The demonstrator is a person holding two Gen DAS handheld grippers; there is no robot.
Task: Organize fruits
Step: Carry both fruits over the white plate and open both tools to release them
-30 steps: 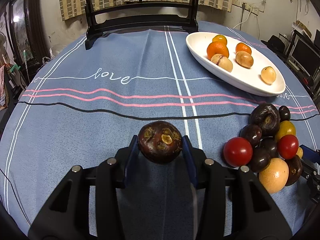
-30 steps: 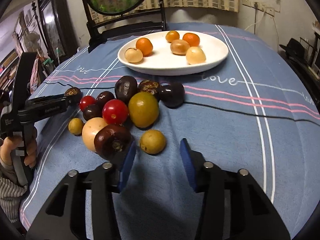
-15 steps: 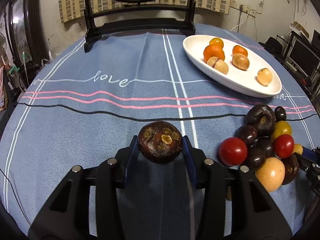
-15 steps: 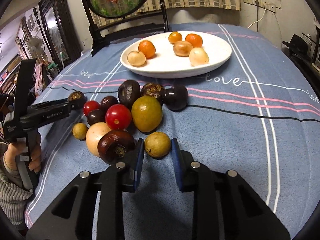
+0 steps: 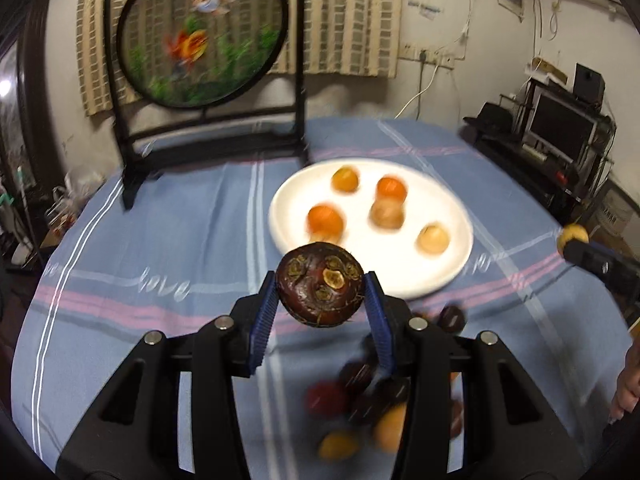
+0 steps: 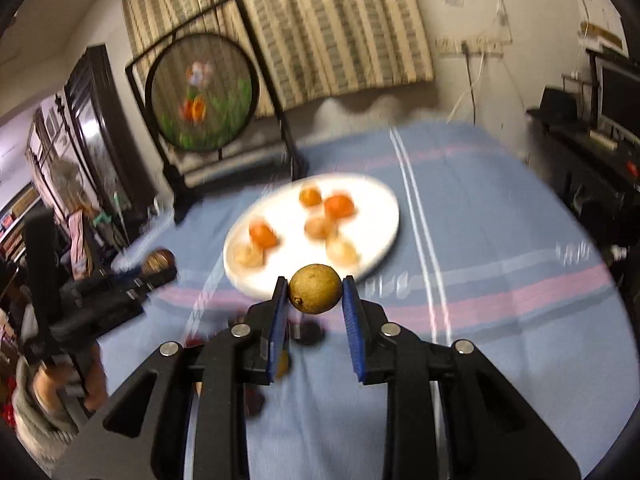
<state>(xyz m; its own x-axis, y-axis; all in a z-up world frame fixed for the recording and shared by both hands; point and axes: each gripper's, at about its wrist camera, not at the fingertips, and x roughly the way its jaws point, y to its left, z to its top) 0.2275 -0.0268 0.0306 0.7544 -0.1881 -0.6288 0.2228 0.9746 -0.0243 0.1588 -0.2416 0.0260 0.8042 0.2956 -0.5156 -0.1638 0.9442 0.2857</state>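
My left gripper (image 5: 321, 295) clamps a dark mangosteen (image 5: 320, 283). My right gripper (image 6: 315, 297) pinches a yellow-brown fruit (image 6: 315, 289) (both raised, white plate (image 6: 380, 236) beyond).

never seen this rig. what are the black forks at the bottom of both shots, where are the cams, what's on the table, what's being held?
There is no robot here: a person holds a two-finger gripper in each hand, and each gripper carries a fisheye camera that looks forward along its fingers. The black forks are those fingers, with blue pads.

The left wrist view shows the left gripper shut on a dark brown-purple round fruit. The right wrist view shows the right gripper shut on a small yellow-brown round fruit. Each gripper also shows in the other's view, at the edge.

Both are held above a round table with a blue striped cloth. On it stands a white oval plate with five orange and tan fruits, a blurred pile of dark, red and yellow loose fruit nearer the cameras, and a black-framed round screen at the far side.
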